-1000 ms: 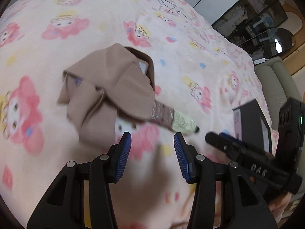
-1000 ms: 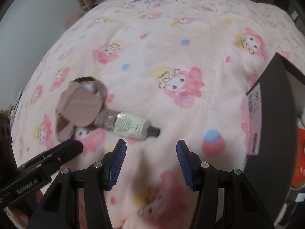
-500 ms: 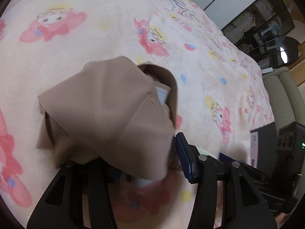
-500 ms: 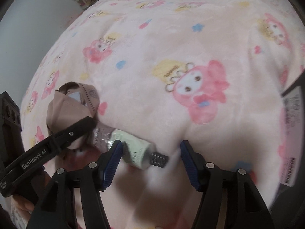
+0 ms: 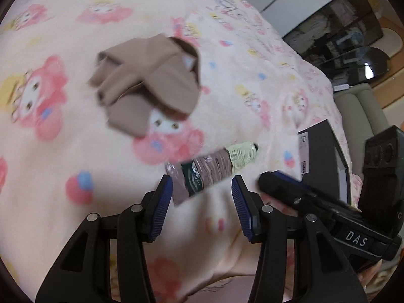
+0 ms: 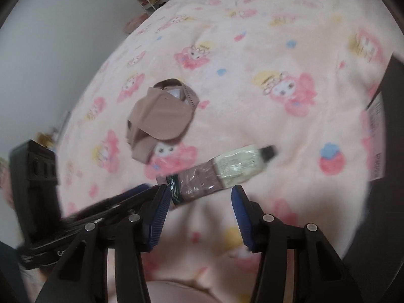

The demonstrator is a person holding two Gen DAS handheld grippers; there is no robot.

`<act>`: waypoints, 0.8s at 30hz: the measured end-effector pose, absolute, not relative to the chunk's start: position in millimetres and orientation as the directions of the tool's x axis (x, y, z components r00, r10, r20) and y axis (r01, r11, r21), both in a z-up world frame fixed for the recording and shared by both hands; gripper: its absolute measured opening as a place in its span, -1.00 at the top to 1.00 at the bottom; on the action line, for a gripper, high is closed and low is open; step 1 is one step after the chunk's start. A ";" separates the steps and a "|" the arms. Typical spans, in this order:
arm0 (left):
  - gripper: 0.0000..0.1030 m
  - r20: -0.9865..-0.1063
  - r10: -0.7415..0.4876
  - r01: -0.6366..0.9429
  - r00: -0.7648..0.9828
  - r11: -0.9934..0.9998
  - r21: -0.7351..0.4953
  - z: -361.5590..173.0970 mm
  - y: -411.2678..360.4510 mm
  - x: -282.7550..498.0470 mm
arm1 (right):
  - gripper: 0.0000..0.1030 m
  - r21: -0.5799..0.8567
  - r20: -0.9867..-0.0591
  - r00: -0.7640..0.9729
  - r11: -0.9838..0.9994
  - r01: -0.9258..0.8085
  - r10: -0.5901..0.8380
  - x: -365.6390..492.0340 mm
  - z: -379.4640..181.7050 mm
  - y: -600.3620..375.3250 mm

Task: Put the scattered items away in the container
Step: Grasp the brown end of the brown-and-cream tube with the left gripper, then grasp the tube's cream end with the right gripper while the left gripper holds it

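Note:
A tube [image 5: 214, 169] with a pale green front, brown rear and black cap lies on the pink cartoon blanket [image 5: 63, 164]; it also shows in the right wrist view [image 6: 222, 171]. A crumpled tan garment [image 5: 149, 83] lies beyond it, also in the right wrist view [image 6: 159, 116]. My left gripper [image 5: 202, 194] is open and empty, just short of the tube's rear end. My right gripper [image 6: 199, 197] is open and empty, close to the tube's brown end. The dark box container [image 5: 325, 159] sits to the right, its wall also at the right wrist view's edge [image 6: 388, 116].
The right gripper's body [image 5: 328, 209] reaches in from the right in the left wrist view. The left gripper's body [image 6: 75, 217] shows at the left of the right wrist view. A beige sofa [image 5: 361, 108] and glass cabinet [image 5: 335, 30] stand beyond the bed.
The tan garment, close over my left gripper half a second ago, now lies further off on the blanket. The tube lies fully uncovered. Both grippers have pulled back a little and stay open.

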State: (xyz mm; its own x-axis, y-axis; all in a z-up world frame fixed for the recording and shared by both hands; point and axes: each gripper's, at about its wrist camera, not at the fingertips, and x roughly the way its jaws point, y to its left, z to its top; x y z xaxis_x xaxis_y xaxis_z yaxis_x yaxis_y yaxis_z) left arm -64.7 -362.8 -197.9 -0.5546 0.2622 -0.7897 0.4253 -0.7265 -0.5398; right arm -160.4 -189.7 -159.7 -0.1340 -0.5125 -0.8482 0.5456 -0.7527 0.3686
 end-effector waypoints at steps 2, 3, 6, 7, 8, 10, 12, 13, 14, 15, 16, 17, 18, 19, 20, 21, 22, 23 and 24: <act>0.06 -0.782 0.279 0.440 -0.558 -0.699 -0.564 -202.1 -369.8 -62.9 | 0.08 0.335 -0.865 -0.159 -0.782 0.525 -0.477 -162.0 -162.3 -183.5; 0.06 -0.782 0.275 0.442 -0.559 -0.700 -0.561 -202.7 -371.3 -62.5 | 0.08 0.329 -0.868 -0.169 -0.794 0.511 -0.468 -166.1 -163.7 -180.5; 0.05 -0.786 0.296 0.440 -0.542 -0.697 -0.566 -208.7 -371.6 -67.1 | 0.04 0.301 -0.870 -0.225 -0.833 0.463 -0.439 -186.0 -168.9 -172.1; 0.05 -0.789 0.311 0.445 -0.529 -0.690 -0.571 -212.8 -372.2 -70.7 | 0.03 0.290 -0.872 -0.239 -0.845 0.449 -0.427 -194.4 -172.3 -171.3; 0.05 -0.793 0.327 0.449 -0.514 -0.685 -0.574 -218.4 -372.3 -74.3 | 0.01 0.282 -0.877 -0.244 -0.854 0.437 -0.414 -203.4 -176.9 -171.0; 0.05 -0.795 0.352 0.457 -0.493 -0.673 -0.581 -229.9 -372.8 -81.2 | 0.00 0.270 -0.892 -0.231 -0.868 0.417 -0.388 -217.8 -188.1 -173.1; 0.05 -0.787 0.378 0.458 -0.488 -0.657 -0.599 -238.6 -374.2 -85.6 | 0.00 0.286 -0.899 -0.202 -0.869 0.404 -0.389 -230.0 -201.2 -177.4; 0.05 -0.779 0.390 0.454 -0.491 -0.648 -0.611 -241.5 -375.7 -86.5 | -0.01 0.298 -0.898 -0.188 -0.865 0.403 -0.397 -233.2 -206.1 -180.4; 0.05 -0.767 0.407 0.451 -0.496 -0.634 -0.628 -244.8 -377.2 -87.1 | -0.04 0.314 -0.895 -0.174 -0.858 0.405 -0.410 -236.2 -211.4 -183.9; 0.05 -0.755 0.421 0.447 -0.504 -0.620 -0.644 -246.8 -378.5 -86.8 | -0.05 0.324 -0.892 -0.167 -0.851 0.413 -0.421 -237.5 -215.1 -188.1; 0.05 -0.743 0.429 0.441 -0.513 -0.611 -0.658 -246.4 -379.0 -85.5 | -0.05 0.327 -0.888 -0.167 -0.845 0.423 -0.428 -237.7 -216.3 -191.3; 0.06 -0.729 0.434 0.434 -0.529 -0.600 -0.672 -244.7 -379.7 -83.7 | -0.06 0.332 -0.884 -0.164 -0.836 0.437 -0.437 -236.5 -216.6 -195.2; 0.08 -0.721 0.432 0.428 -0.542 -0.596 -0.679 -241.5 -379.8 -81.5 | -0.06 0.338 -0.881 -0.158 -0.826 0.450 -0.447 -233.2 -215.3 -199.2; 0.08 -0.716 0.428 0.424 -0.551 -0.596 -0.683 -237.7 -379.4 -79.6 | -0.06 0.340 -0.877 -0.154 -0.815 0.470 -0.454 -228.3 -213.5 -202.2; 0.08 -0.711 0.426 0.422 -0.559 -0.593 -0.686 -234.4 -379.6 -76.7 | -0.05 0.325 -0.879 -0.160 -0.810 0.489 -0.450 -223.1 -210.9 -204.7; 0.11 -0.701 0.431 0.417 -0.569 -0.583 -0.697 -231.1 -379.5 -73.2 | -0.05 0.314 -0.879 -0.164 -0.802 0.508 -0.448 -217.0 -207.9 -206.1; 0.11 -0.687 0.440 0.412 -0.579 -0.569 -0.712 -227.8 -378.9 -68.8 | 0.02 0.327 -0.876 -0.146 -0.788 0.521 -0.460 -211.3 -205.7 -206.3; 0.11 -0.681 0.440 0.412 -0.585 -0.562 -0.717 -225.2 -378.4 -65.0 | 0.04 0.347 -0.873 -0.119 -0.774 0.529 -0.473 -205.0 -203.8 -206.5; 0.11 -0.675 0.438 0.411 -0.593 -0.556 -0.722 -222.0 -377.2 -60.3 | 0.07 0.360 -0.870 -0.103 -0.764 0.536 -0.482 -198.8 -201.4 -206.3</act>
